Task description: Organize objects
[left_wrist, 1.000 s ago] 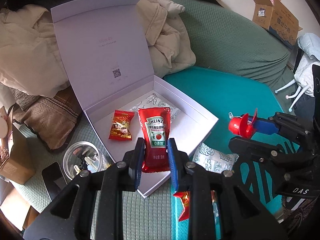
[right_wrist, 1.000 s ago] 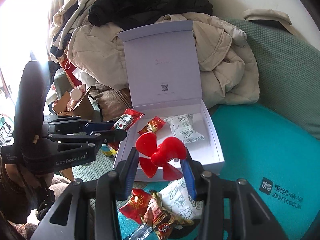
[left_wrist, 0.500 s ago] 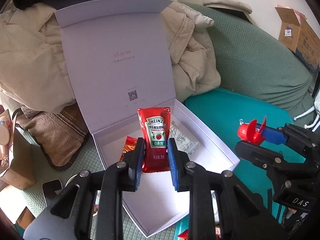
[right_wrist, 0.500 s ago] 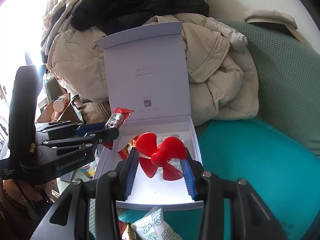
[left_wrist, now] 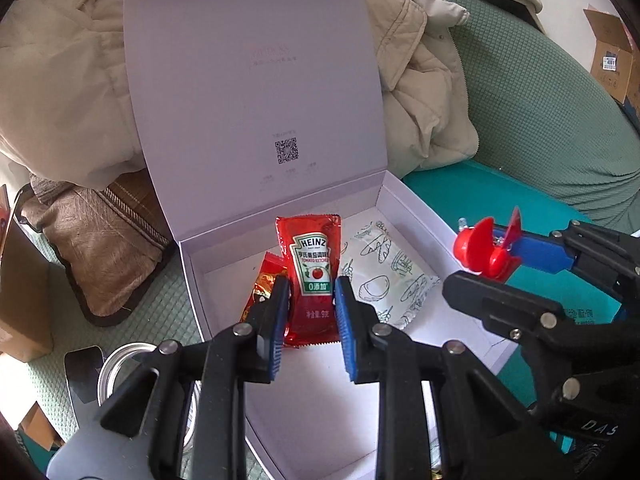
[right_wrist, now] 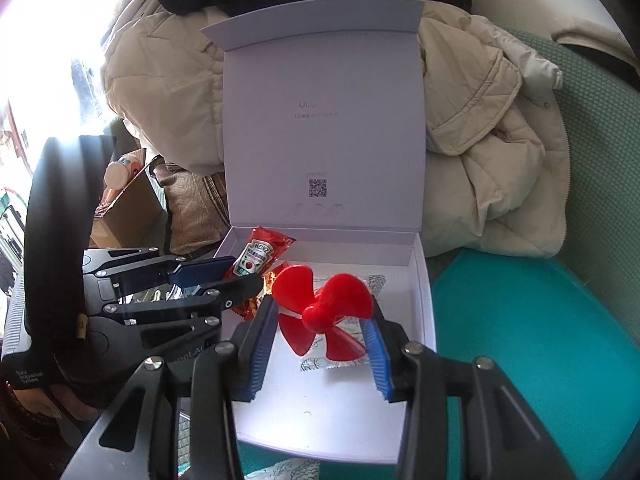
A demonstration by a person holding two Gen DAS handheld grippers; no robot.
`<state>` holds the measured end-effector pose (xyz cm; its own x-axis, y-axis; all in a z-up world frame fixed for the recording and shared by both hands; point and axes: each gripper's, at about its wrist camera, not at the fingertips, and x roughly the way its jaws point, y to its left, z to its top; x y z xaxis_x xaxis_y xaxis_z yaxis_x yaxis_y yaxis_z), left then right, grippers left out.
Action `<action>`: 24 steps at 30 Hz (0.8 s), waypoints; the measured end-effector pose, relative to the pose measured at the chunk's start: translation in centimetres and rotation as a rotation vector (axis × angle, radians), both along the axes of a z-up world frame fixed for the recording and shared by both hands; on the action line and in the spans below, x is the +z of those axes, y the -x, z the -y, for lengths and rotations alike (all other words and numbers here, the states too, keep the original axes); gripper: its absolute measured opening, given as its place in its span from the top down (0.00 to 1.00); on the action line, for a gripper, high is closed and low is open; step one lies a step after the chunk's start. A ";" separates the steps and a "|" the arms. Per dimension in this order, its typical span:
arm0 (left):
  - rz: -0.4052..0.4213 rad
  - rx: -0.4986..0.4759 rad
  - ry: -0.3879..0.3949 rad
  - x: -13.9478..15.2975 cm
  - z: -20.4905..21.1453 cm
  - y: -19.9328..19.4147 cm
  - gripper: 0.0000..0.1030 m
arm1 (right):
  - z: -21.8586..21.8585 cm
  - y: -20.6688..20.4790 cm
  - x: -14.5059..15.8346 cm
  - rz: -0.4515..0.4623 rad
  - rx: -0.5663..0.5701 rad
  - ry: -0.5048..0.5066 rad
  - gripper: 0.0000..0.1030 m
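1. Above the open white cardboard box (left_wrist: 404,208), near its left wall, the left tool (left_wrist: 310,312) clamps a red Heinz ketchup sachet (left_wrist: 312,276).
2. The right tool (right_wrist: 320,344) grips a red plastic propeller (right_wrist: 324,312) over the box's right half.
3. A white printed packet (left_wrist: 388,280) lies inside.

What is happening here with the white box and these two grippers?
A person is putting small things into an open white box on a sofa. The left gripper holds a Heinz ketchup packet over the box, and the right gripper holds a red propeller over it. A red snack packet and a white patterned packet already lie inside.
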<state>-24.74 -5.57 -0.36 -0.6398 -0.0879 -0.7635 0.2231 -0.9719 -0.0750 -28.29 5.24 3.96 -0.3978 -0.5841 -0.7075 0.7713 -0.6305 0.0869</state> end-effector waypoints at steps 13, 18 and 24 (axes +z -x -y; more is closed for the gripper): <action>0.038 0.074 -0.012 -2.0 2.3 1.0 0.79 | 2.1 1.7 -2.4 0.036 0.024 -0.007 0.59; 0.060 0.070 -0.023 -2.8 2.5 1.6 0.79 | 2.4 2.1 -2.7 0.032 0.027 -0.017 0.59; 0.091 0.079 -0.033 -3.7 2.6 2.0 0.79 | 2.9 2.6 -3.6 0.041 0.030 -0.036 0.59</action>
